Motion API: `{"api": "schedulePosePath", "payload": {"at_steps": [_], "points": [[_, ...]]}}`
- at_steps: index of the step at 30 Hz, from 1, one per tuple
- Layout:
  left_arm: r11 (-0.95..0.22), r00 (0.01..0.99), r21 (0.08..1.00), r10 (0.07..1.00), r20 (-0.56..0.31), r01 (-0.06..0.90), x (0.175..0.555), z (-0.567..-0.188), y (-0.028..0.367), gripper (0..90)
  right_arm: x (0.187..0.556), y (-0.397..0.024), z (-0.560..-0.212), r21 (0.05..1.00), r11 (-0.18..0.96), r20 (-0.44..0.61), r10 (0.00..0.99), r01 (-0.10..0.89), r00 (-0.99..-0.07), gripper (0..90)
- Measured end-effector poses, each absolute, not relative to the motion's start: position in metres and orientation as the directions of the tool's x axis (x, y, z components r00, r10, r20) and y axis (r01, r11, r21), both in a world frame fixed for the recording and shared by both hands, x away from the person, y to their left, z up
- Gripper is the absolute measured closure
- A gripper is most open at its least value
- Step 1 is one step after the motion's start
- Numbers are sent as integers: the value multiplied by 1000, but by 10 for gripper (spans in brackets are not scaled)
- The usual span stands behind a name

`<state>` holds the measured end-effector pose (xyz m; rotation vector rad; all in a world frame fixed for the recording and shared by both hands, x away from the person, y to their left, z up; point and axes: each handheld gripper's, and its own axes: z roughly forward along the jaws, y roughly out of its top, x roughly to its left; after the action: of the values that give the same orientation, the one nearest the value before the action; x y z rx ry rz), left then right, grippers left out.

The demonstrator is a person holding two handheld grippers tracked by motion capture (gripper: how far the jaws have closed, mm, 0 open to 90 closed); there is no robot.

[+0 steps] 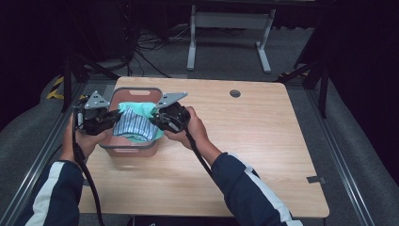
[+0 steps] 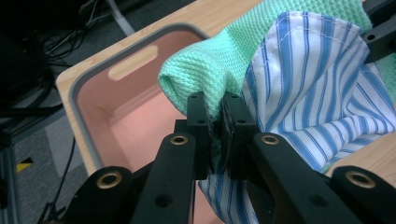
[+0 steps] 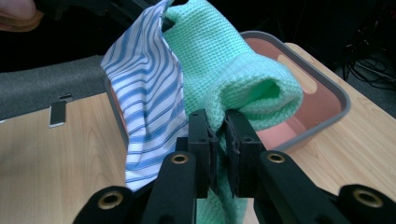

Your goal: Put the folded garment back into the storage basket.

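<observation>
High view. The left hand-held gripper [image 1: 114, 116] and the right hand-held gripper [image 1: 153, 117] hold a bundle of two cloths, a green cloth [image 1: 136, 109] and a striped cloth [image 1: 135, 126], directly above the pink bin [image 1: 129, 149]. The bin stands at the near-left part of the counter [image 1: 244, 155]. The step in hand appears to be lowering the bundle into the bin. Keep both grippers level with each other and centred between the bin walls, so that no hanging edge drapes over the rim.

Left gripper view. The jaws are clamped narrow on a fold of the green cloth [image 2: 219, 60], with the striped cloth [image 2: 317, 93] hanging just beside it. The bin interior [image 2: 135, 116] lies below and looks bare where it shows. Lower until the cloth rests on the bin floor before releasing.

Right gripper view. The jaws are pinched narrow on the green cloth [image 3: 233, 79]; the striped cloth [image 3: 144, 112] hangs to one side of the grip and past the bin rim [image 3: 299, 46]. Shift toward the bin's middle so this free end clears the rim.

Surface and room. The counter is light wood with a round cable port [image 1: 235, 93] at its far side. It is otherwise bare. Beyond it are grey carpet, loose cables [image 1: 141, 47] and a white frame stand [image 1: 230, 28] against a dark background.
</observation>
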<state>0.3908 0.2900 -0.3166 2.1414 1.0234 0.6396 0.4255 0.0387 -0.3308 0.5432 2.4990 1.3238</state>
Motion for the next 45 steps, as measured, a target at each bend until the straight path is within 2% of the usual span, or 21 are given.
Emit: {"api": "schedulePosePath", "payload": {"at_steps": [13, 22, 28, 36, 42, 45], "points": [[-425, 512, 725, 851, 117, 542, 403, -336, 317, 833, 439, 79, -345, 813, 545, -51, 415, 203, -908, 817], [-402, 493, 724, 865, 98, 561, 418, -349, 323, 832, 451, 88, -356, 803, 543, -25, 442, 245, -897, 816], [-435, 488, 689, 863, 134, 580, 425, -363, 320, 832, 459, 92, -367, 791, 553, -15, 444, 261, -896, 813], [-431, 495, 678, 861, 113, 595, 431, -372, 318, 827, 462, 94, -380, 774, 571, -12, 445, 274, -895, 808], [-479, 499, 637, 851, 166, 604, 431, -383, 312, 821, 466, 94, -387, 754, 592, -13, 446, 284, -895, 790], [-460, 493, 643, 858, 145, 612, 430, -388, 313, 791, 467, 93, -390, 749, 592, 0, 452, 299, -892, 762]]}}
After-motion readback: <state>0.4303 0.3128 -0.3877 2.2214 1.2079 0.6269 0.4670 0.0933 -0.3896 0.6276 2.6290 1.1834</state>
